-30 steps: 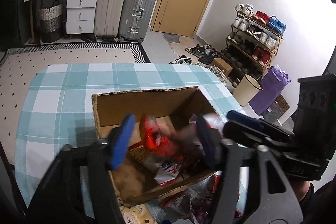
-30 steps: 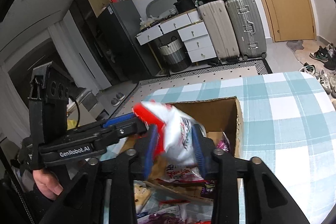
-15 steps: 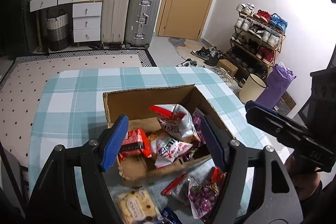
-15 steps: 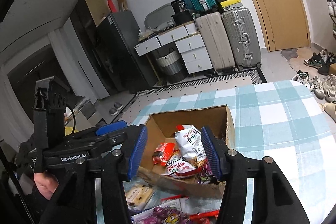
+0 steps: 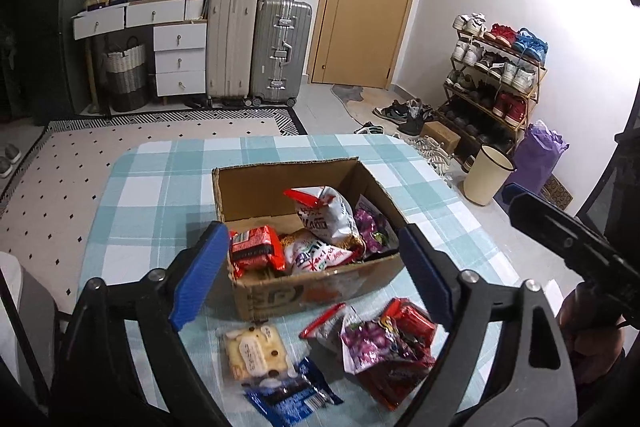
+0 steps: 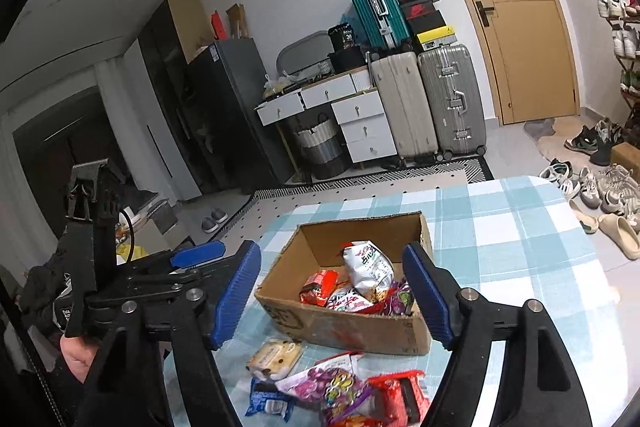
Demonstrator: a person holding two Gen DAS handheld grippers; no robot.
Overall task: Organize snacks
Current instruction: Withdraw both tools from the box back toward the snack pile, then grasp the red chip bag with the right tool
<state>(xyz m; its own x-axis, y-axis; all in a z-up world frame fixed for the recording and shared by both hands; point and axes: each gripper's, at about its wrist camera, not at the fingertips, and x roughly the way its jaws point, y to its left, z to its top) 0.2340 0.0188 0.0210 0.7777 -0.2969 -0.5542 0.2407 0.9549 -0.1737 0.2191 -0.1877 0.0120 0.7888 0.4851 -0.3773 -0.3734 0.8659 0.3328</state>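
1. Left claw [image 5: 310, 269] gapes wide and empty above the cardboard box [image 5: 320, 283]; loose snack packets [image 5: 384, 343] lie nearer, slightly right, on the tabletop [image 5: 136, 211].
2. Right claw [image 6: 332, 295], likewise wide and empty, has those packets [image 6: 340, 391] directly below, nearer than the box [image 6: 348, 331].

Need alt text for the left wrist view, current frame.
Open left gripper hovers empty above a brown cardboard box partly filled with snack packets on a teal checked tablecloth; more packets, including a purple candy bag, lie loose nearer the camera.
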